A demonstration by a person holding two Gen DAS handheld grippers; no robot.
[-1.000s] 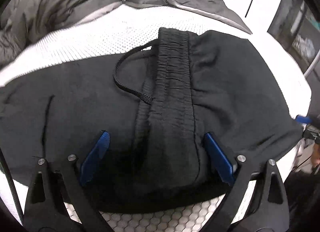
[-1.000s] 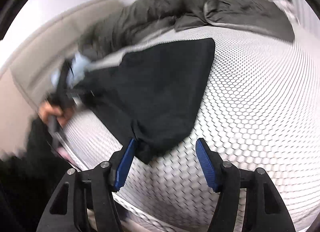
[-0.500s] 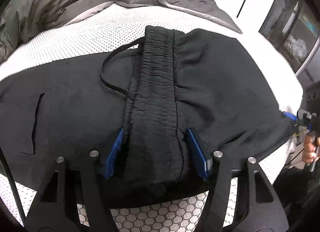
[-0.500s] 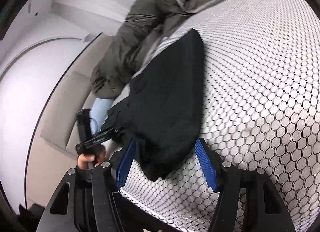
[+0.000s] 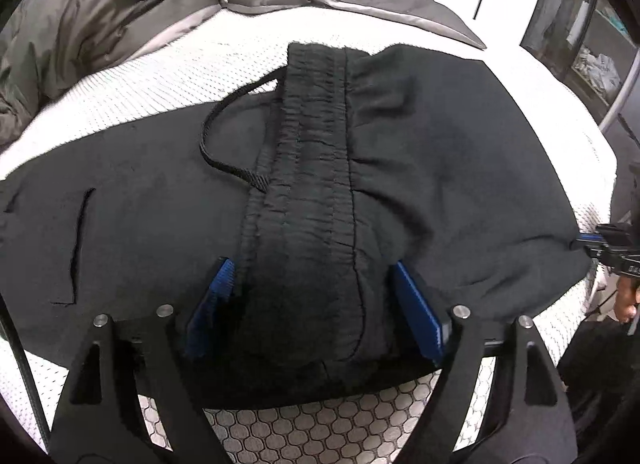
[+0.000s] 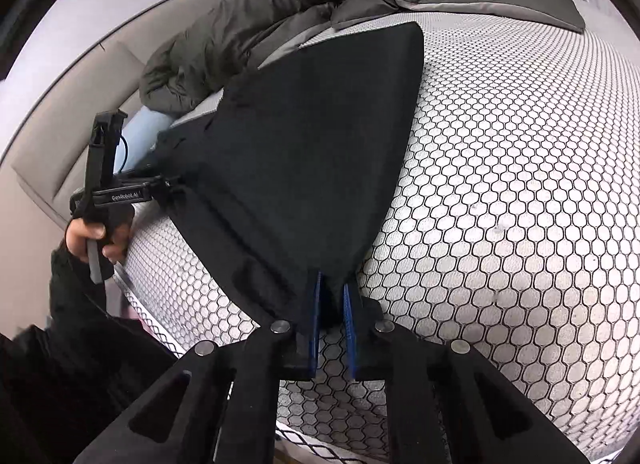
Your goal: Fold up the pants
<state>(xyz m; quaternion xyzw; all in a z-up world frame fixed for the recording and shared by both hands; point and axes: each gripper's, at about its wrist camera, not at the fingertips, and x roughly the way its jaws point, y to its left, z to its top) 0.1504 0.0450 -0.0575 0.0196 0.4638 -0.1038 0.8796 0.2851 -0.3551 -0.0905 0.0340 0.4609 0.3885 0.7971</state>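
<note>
Black pants lie folded on the bed. Their ribbed waistband runs straight toward me, and a drawstring loops to its left. My left gripper straddles the waistband's near end, jaws opening, the blue pads standing beside the fabric. In the right wrist view the pants taper to a near corner. There my right gripper is closing, its pads pinching that corner. A hand holds the left gripper at the cloth's far left edge. The right gripper shows at the pants' right edge.
A white honeycomb-pattern bed cover lies under the pants. A rumpled grey duvet is piled at the back of the bed. A beige padded bed frame lies beyond the mattress edge on the left. Dark shelving stands at the right.
The right gripper's jaws went from wide apart to pinched on the pants' corner. The left jaws narrowed round the waistband, then spread a little again.
</note>
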